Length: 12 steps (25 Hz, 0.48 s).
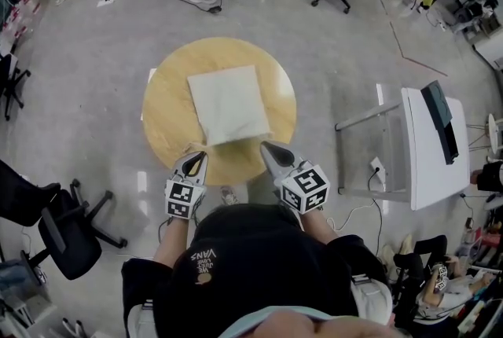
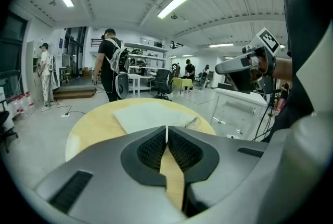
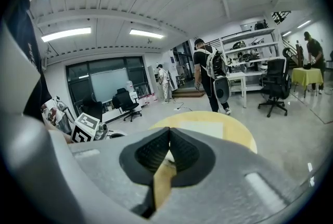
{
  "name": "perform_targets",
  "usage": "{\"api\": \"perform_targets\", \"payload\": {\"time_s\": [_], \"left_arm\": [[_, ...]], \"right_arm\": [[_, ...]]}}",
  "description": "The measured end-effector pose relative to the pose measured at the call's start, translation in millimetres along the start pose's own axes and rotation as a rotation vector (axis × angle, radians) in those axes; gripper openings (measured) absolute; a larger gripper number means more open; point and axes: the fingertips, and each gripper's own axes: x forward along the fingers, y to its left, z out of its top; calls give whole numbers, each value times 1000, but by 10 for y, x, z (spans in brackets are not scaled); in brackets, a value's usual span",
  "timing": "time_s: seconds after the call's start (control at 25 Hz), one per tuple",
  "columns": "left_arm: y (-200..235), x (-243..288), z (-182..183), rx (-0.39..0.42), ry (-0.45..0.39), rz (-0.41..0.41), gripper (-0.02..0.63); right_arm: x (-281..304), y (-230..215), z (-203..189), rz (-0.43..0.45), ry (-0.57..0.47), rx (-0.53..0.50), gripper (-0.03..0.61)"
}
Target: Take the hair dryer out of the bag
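Hair dryer itself is not visible in any view; I judge that it is inside the pale, flat bag (image 1: 229, 104), which lies near the middle of the round wooden worktop (image 1: 161, 112) with one edge turned toward the person. The bag lies alone there, so both grippers can come at it from the near side, probably one to hold the bag down and the other to draw the dryer out. The left gripper (image 1: 200, 156) and the right gripper (image 1: 265, 146) are side by side over the near rim of the worktop, just before the bag's near edge. The right one is very near its corner, but I cannot tell if it touches. The fingers (image 2: 151, 151) of the left gripper are pressed together with nothing between them, and those of the right gripper are the same. Both grippers point forward and a little downward toward the bag, with the person's forearms bent close to the body.
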Motion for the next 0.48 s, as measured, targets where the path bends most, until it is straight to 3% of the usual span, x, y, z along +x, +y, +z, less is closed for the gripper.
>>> {"api": "perform_targets", "payload": {"time_s": [0.2,0.36,0.48], "left_arm": [[75,194,-129,19,51,42,14],[122,314,-236,6,109,48,113],[135,405,-302,15,137,45,125]], "right_arm": [[64,-81,-27,8,14,-1,-2],[132,-113,-6,20,24,-5,-2],[181,-173,7,21,30,-7,-2]]}}
